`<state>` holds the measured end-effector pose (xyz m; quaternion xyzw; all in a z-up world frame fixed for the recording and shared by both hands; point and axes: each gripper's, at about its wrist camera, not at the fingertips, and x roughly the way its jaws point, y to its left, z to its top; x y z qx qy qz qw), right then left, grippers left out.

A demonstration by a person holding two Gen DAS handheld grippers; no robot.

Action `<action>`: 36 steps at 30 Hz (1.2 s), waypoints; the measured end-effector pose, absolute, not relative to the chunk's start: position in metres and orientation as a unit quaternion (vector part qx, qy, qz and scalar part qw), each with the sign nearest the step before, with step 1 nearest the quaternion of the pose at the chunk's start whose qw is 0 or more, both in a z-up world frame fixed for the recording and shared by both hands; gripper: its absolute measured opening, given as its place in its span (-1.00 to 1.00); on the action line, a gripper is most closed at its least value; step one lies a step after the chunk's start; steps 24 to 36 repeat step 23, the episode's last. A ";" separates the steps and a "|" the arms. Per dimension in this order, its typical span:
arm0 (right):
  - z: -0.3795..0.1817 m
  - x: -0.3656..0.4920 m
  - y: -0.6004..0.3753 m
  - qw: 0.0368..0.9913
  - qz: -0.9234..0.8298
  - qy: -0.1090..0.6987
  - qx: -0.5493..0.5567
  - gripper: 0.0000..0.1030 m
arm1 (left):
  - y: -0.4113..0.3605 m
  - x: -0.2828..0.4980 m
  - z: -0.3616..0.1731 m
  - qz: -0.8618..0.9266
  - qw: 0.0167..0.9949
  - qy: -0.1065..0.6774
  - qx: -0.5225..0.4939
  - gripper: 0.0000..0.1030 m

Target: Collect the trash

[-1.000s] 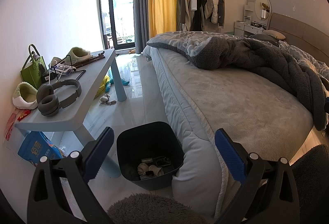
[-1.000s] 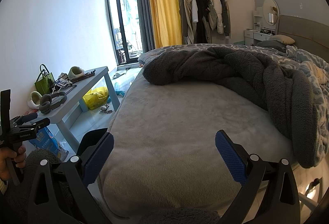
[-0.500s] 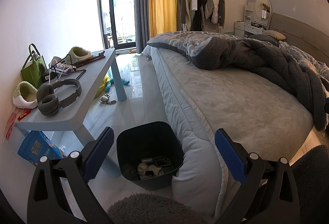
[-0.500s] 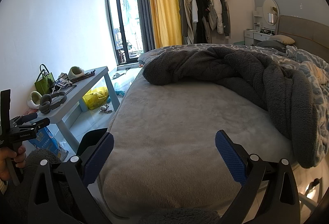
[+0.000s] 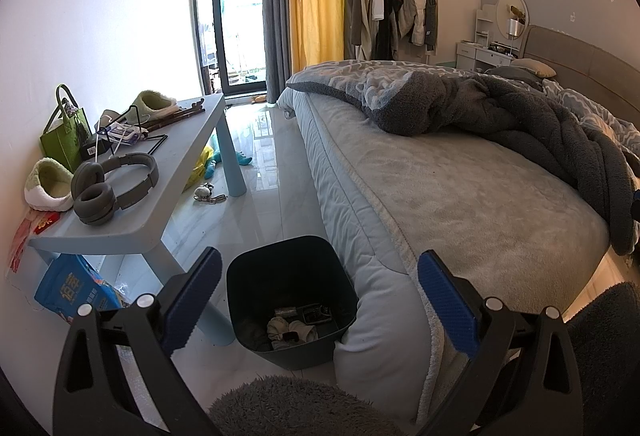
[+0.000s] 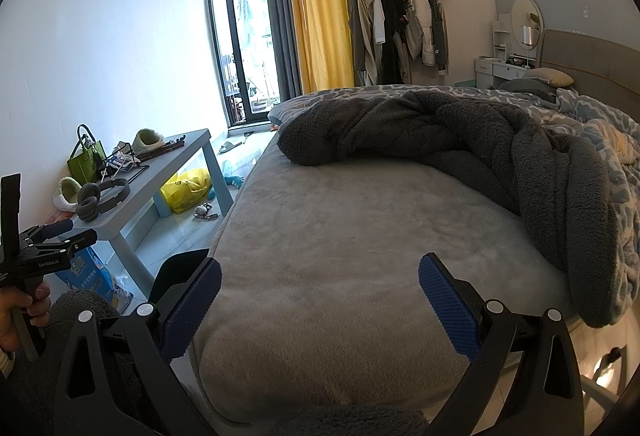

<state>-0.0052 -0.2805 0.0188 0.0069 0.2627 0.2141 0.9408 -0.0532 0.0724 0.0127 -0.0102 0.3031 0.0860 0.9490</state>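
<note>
Bedroom floor tiles run between a bed (image 5: pixel 460 196) and a low blue table (image 5: pixel 160 196), and the dark bin (image 5: pixel 292 300) serves as the reference landmark. Comparison with the views of one second and half a second ago shows no change: both cameras frame the same scene, and neither tool has shifted. The left gripper (image 5: pixel 320 306) hangs directly above the bin with its jaws wide and nothing between them. The right gripper (image 6: pixel 320 310) hangs beside the bin over the corner of the bed, jaws equally wide and empty. The bin stands on the floor touching the mattress edge and already contains several crumpled pieces and a small packet. Beyond the bin, under the table, lie a yellow bag (image 6: pixel 188 190) and a small object with a cord (image 5: pixel 208 194); just beside the bin, against the wall, lies a blue package (image 5: pixel 76 288). Which of these counts as trash cannot be told. Judged from this pause, no pickup is in progress; the next step is likely a reach toward one floor item.
</note>
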 end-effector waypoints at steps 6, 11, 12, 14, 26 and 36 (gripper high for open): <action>0.019 -0.005 -0.281 0.941 0.214 0.263 0.007 0.94 | 0.072 -0.053 0.013 0.086 0.949 0.303 -0.011 0.94; 0.019 -0.005 -0.281 0.941 0.214 0.263 0.007 0.94 | 0.072 -0.053 0.013 0.086 0.949 0.303 -0.011 0.94; 0.019 -0.005 -0.281 0.941 0.214 0.263 0.007 0.94 | 0.072 -0.053 0.013 0.086 0.949 0.303 -0.011 0.94; 0.019 -0.005 -0.281 0.941 0.214 0.263 0.006 0.94 | 0.072 -0.053 0.013 0.085 0.949 0.303 -0.011 0.94; 0.019 -0.005 -0.281 0.941 0.214 0.263 0.007 0.94 | 0.074 -0.053 0.011 0.086 0.948 0.306 -0.012 0.94; 0.019 -0.005 -0.281 0.941 0.214 0.263 0.007 0.94 | 0.074 -0.053 0.011 0.086 0.948 0.306 -0.012 0.94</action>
